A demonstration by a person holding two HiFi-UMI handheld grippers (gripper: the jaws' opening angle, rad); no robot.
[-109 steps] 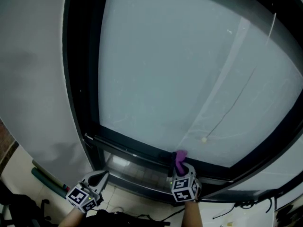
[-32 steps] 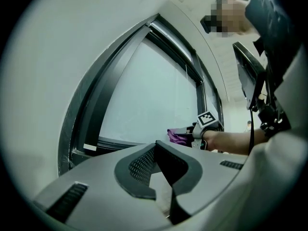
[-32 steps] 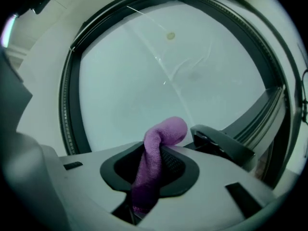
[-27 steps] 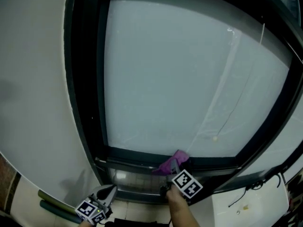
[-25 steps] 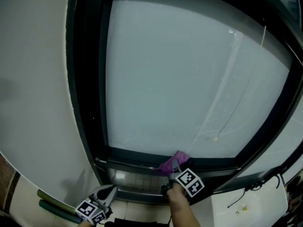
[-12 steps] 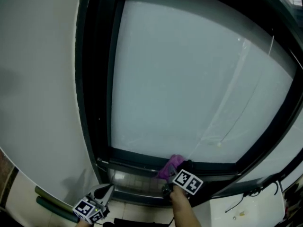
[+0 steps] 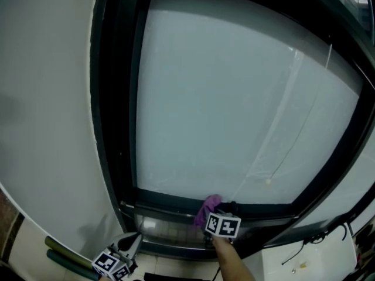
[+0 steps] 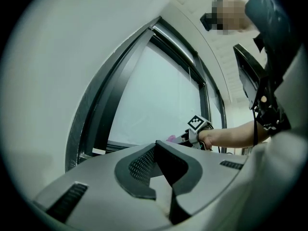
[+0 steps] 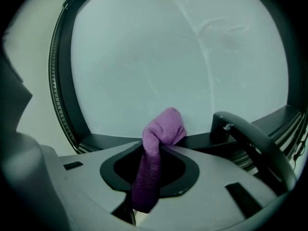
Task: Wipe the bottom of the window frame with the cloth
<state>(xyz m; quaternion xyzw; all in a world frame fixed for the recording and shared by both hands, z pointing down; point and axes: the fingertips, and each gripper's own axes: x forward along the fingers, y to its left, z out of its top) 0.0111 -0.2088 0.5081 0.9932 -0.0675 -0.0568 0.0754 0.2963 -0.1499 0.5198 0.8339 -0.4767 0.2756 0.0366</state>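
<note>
The purple cloth [image 7: 209, 207] is bunched against the bottom rail of the dark window frame [image 7: 167, 199], just under the glass. My right gripper [image 7: 214, 216] is shut on it, and its marker cube sits just below the rail. In the right gripper view the cloth [image 9: 162, 128] sticks up from between the jaws of the right gripper [image 9: 159, 147] and touches the frame's bottom rail [image 9: 113, 141]. My left gripper [image 7: 130, 240] hangs low at the left, away from the frame. The left gripper [image 8: 157, 143] has its jaws together with nothing between them, and the cloth [image 8: 172, 138] shows beyond it.
A dark handle [image 9: 243, 131] stands on the rail right of the cloth. A blind cord with a bead [image 7: 268, 181] hangs by the glass. A metal grille [image 7: 170, 228] runs under the frame. Green rods [image 7: 64, 255] lie lower left, cables [image 7: 313, 237] lower right.
The right gripper has slid the cloth a little to the left along the bottom rail and tilted it. The left gripper has stayed low at the left.
</note>
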